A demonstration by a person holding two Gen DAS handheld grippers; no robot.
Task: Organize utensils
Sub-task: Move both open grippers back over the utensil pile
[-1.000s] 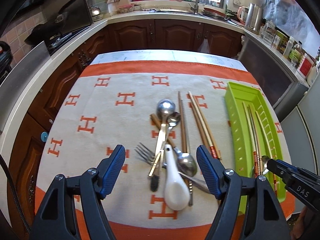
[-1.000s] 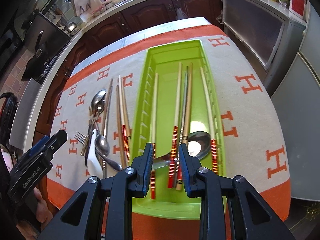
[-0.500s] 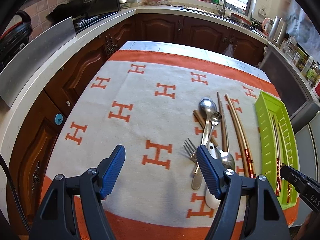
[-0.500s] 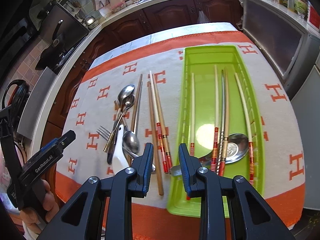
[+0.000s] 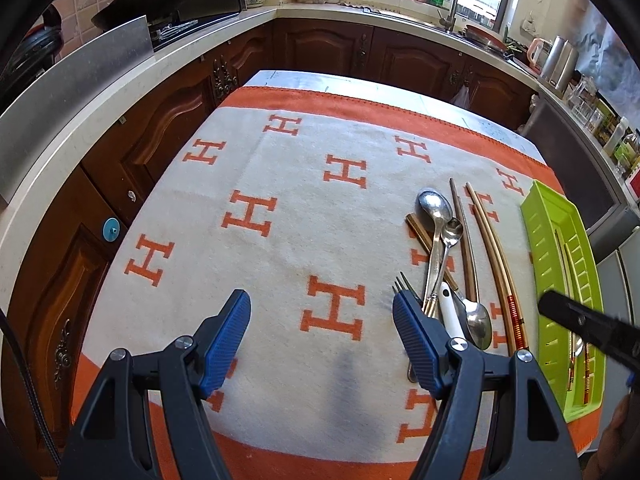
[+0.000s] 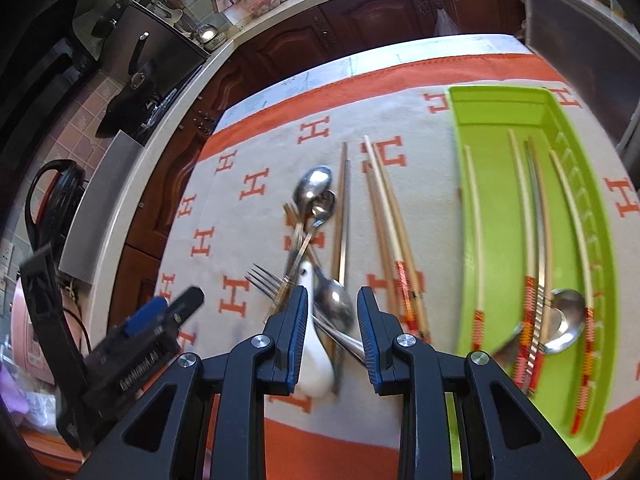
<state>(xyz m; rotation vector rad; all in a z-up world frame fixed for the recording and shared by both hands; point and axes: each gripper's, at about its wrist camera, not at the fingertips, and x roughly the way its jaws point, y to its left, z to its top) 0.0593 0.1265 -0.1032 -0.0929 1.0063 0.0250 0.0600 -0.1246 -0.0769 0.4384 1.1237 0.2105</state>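
On the orange-and-white H-patterned cloth [image 5: 280, 184] lies a pile of loose utensils: metal spoons [image 6: 316, 184], a fork [image 6: 264, 280], a white ceramic spoon [image 6: 316, 356] and chopsticks with red bands [image 6: 392, 232]. The green tray [image 6: 500, 200] at the right holds several chopsticks and a metal spoon [image 6: 564, 320]. My right gripper [image 6: 333, 300] hovers over the near end of the pile, its jaws a narrow gap apart with nothing gripped. Over bare cloth left of the pile [image 5: 444, 264], my left gripper [image 5: 320, 304] stands wide open and empty.
Dark wooden kitchen cabinets [image 5: 320, 48] and a pale countertop [image 5: 120, 92] ring the table on the left and far sides. A stove with pans [image 6: 140, 64] sits at the far left. The green tray [image 5: 548, 216] lies near the table's right edge.
My left gripper has moved left, so the pile that sat between its fingers now lies to its right. My right gripper has moved left from above the tray to above the pile.
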